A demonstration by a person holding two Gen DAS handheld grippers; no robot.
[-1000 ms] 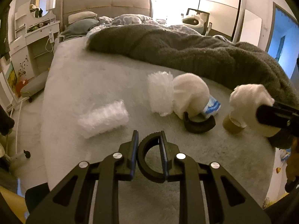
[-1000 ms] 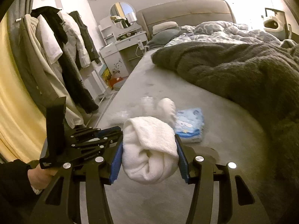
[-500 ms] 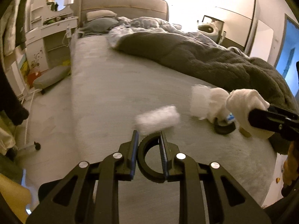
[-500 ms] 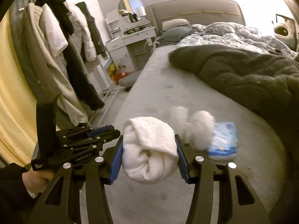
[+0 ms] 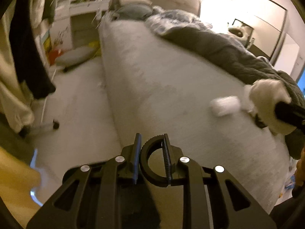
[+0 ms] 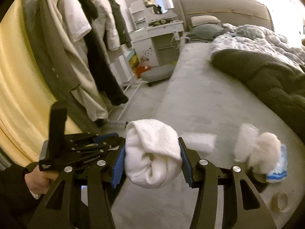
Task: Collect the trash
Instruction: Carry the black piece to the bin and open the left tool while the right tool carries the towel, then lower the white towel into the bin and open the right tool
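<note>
In the left wrist view, your left gripper [image 5: 150, 159] is clenched on a black ring-shaped piece [image 5: 152, 164]: the two pads press its open arc from either side, so the piece sits crosswise between them and cannot roll out. You hold it out over the near edge of the bed [image 5: 171, 87], pointing toward the floor strip beside it, which I judge means you are carrying it off to wherever the trash goes; no bin shows in either view. At the right edge of this view a white towel roll [image 5: 266, 99] sits in the other tool, and a blurred white bubble-wrap piece [image 5: 225, 105] lies on the bed just beside it.

In the right wrist view, your right gripper [image 6: 152, 161] grasps that white towel roll [image 6: 152, 152], the blue pads squeezing its sides so the soft bundle bulges above and below; a wide grip suits something this compressible. The left tool shows low on the left, held level with it. Still on the bed to the right lie the bubble-wrap piece [image 6: 198, 141], a fluffy white wad [image 6: 265, 152] resting against a small blue-and-white packet [image 6: 280, 168], and a tape roll [image 6: 280, 202] near the lower corner. These remain to collect, well apart from the dark blanket [image 6: 266, 76] further up.
</note>
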